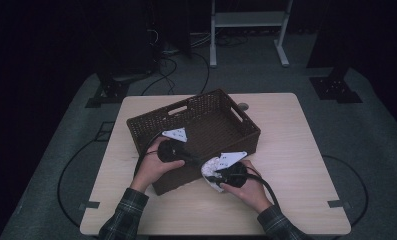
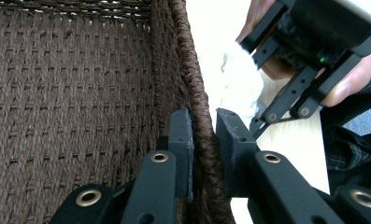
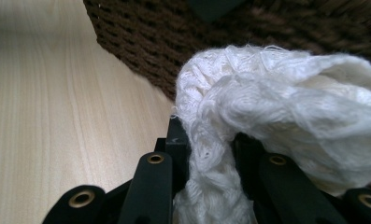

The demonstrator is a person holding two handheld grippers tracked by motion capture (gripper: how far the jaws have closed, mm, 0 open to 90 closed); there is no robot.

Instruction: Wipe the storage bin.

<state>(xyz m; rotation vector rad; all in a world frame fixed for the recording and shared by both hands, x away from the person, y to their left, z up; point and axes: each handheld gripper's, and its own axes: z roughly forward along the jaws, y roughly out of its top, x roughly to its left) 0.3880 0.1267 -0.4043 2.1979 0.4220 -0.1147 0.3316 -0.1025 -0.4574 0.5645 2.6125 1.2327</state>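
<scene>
Wiping time: my left gripper [image 2: 204, 128] pinches the basket [image 1: 213, 102] wall steady, my right gripper [image 3: 210, 140] clamps the white cloth [image 3: 276, 121]; next, rub along the outside.

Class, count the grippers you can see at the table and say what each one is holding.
2. The left gripper clamps the basket's near wall; the right gripper holds a white cloth just outside that wall.

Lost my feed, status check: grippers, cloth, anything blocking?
Left gripper shut on basket wall. Right gripper shut on white cloth, outside the basket on the table. Basket wall between cloth and inside.
</scene>
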